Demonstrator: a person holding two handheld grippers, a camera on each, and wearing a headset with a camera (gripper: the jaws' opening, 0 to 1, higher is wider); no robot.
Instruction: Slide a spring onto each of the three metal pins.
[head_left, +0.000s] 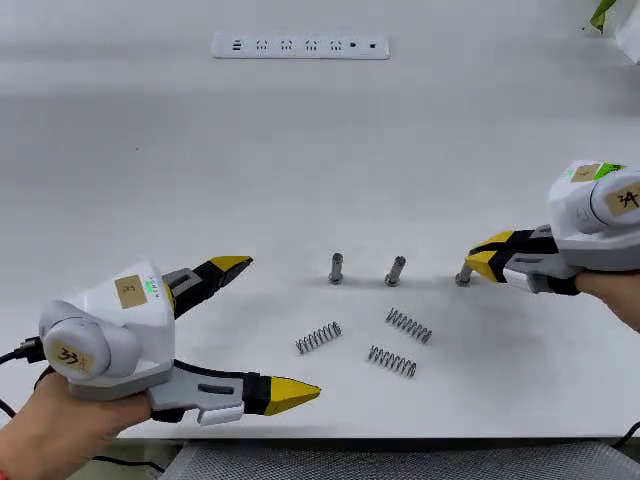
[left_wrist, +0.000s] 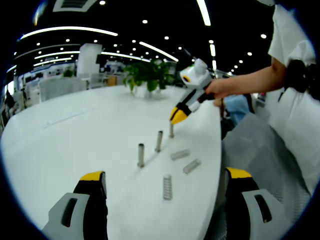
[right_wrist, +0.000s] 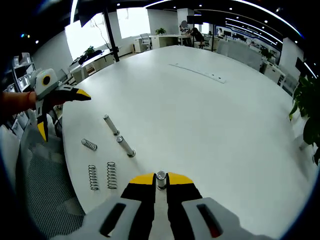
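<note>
My R gripper pinches the right pin, L gripper spread at near left; risk: off-axis pull tips pin, which could scatter the springs.

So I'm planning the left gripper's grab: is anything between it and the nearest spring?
Nothing visible. Only bare table lies between the open left gripper and the nearest spring. The other two springs lie further right, the pins behind them, and the right gripper is closed on the rightmost pin.
</note>
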